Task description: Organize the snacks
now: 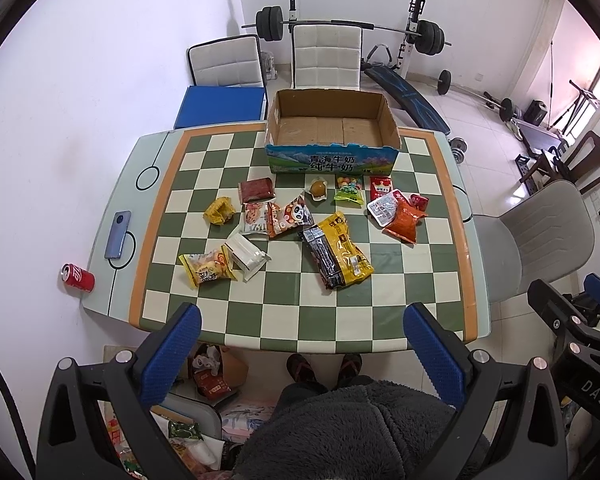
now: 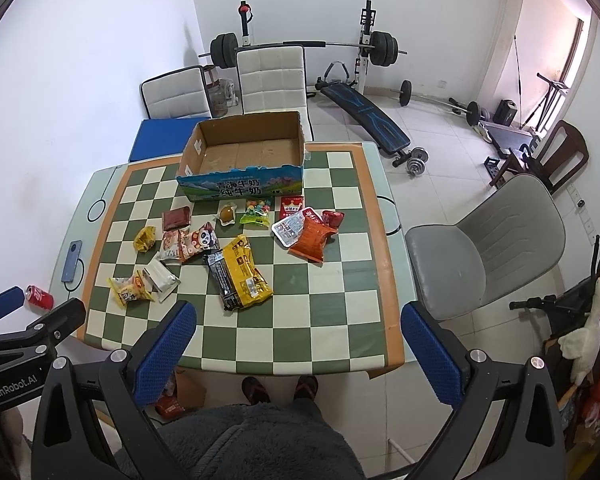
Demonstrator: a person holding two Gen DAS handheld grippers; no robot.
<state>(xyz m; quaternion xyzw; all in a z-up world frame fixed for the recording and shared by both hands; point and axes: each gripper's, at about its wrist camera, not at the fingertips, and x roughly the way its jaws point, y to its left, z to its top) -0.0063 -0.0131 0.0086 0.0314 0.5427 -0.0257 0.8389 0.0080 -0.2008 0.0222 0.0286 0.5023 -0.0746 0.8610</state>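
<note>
Left gripper and right gripper are held above the near table edge, fingers spread wide, nothing gripped. Snack packets are scattered mid-table: a yellow-black bag centrally, an orange pouch at about 2 o'clock from it, a panda packet at 10 o'clock. The cardboard box sits at 12 o'clock, apparently holding nothing. A red can lies at 9 o'clock, off the checkered mat.
</note>
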